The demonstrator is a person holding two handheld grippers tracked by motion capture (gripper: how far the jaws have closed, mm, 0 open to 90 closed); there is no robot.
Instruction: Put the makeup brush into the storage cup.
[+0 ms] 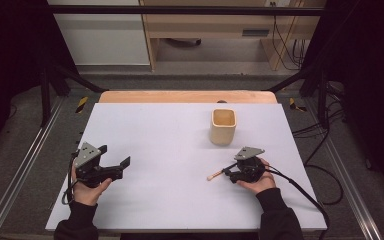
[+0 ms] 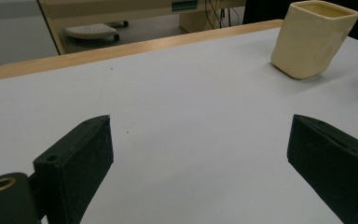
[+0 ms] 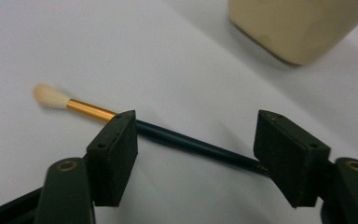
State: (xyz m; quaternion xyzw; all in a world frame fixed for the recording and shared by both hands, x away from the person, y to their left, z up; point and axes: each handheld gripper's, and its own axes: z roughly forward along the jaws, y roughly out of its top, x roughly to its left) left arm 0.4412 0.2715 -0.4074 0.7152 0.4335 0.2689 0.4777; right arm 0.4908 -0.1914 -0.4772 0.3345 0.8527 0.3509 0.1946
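Lying flat on the big white table (image 1: 170, 165) is a small paintbrush (image 3: 168, 140). It has a soft pale tip, a shiny gold band, and a thin dark handle. The right gripper (image 3: 196, 154) sits low around it, with one black jaw on each side of the handle. The jaws are wide apart and they are not squeezing the brush. The handle runs across the gap between them, and its far end reaches the right jaw, though I cannot tell if it touches. The pale tip sticks out past the left jaw.

From the high view, the right gripper (image 1: 231, 172) is near the right side of the table, held in the person's right hand (image 1: 257, 181). The brush (image 1: 215, 174) pokes out from it toward the middle of the table.

A cream cup (image 1: 223, 126) with square sides stands upright behind the brush, near it but not touching. It is open on top.

The left gripper (image 1: 125, 167) is well away on the left side of the table, held in the left hand (image 1: 87, 189). Its jaws are spread wide too, with bare table between them. Its own view shows the cup (image 2: 313, 39) far off at the top right
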